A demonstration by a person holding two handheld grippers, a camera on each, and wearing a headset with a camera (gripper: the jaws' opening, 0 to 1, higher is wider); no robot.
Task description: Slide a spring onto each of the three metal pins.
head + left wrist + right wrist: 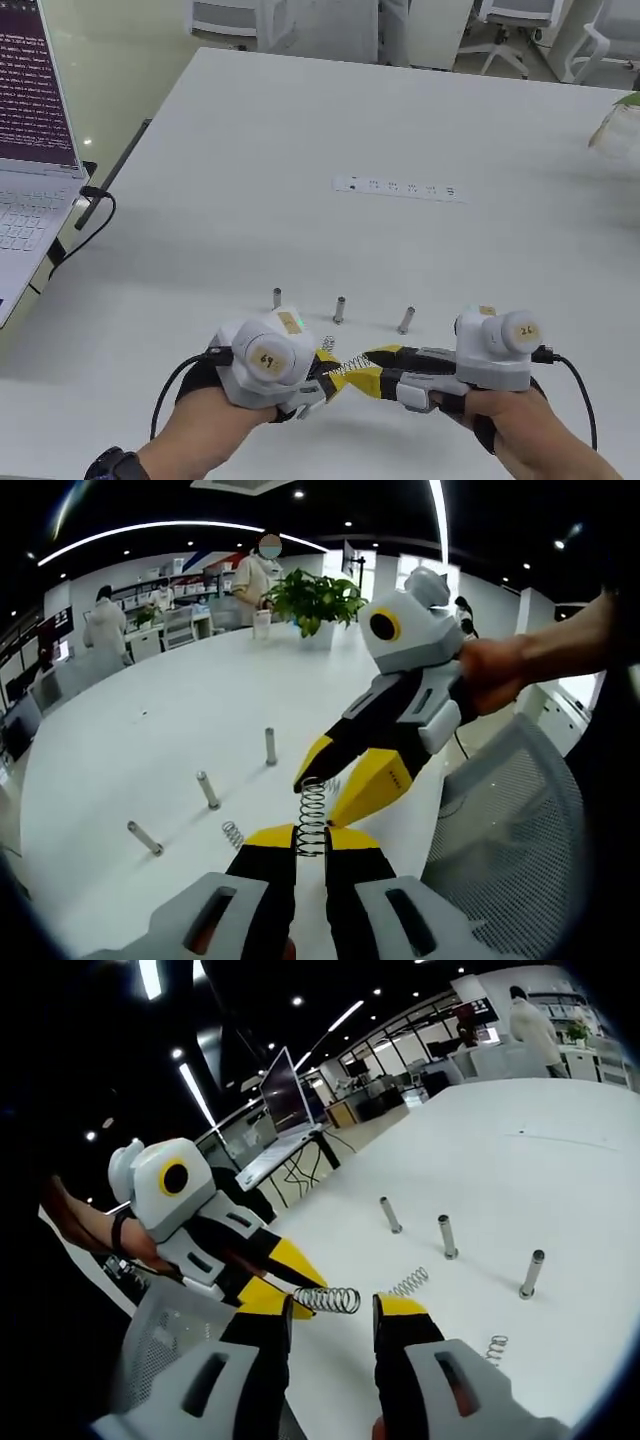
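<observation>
White table (300, 150), broad and matte. Open laptop (30, 150) at its left edge, screen lit with text lines; black cable (85, 225) looping down beside it. White power strip (400, 188) lying flat mid-table. Potted plant (318, 600) at the far end. Office chairs (225, 20) beyond. Grey mesh chair (510, 820) just beside the table. People standing in the background (105, 630).

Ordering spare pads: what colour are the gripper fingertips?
Yellow fingertips, black behind them; the left gripper view shows it best.

Sticker (268, 361) on my left gripper (332, 368) reads 69, my right gripper's (366, 368) reads 26; laptop (25, 110) text illegible.
</observation>
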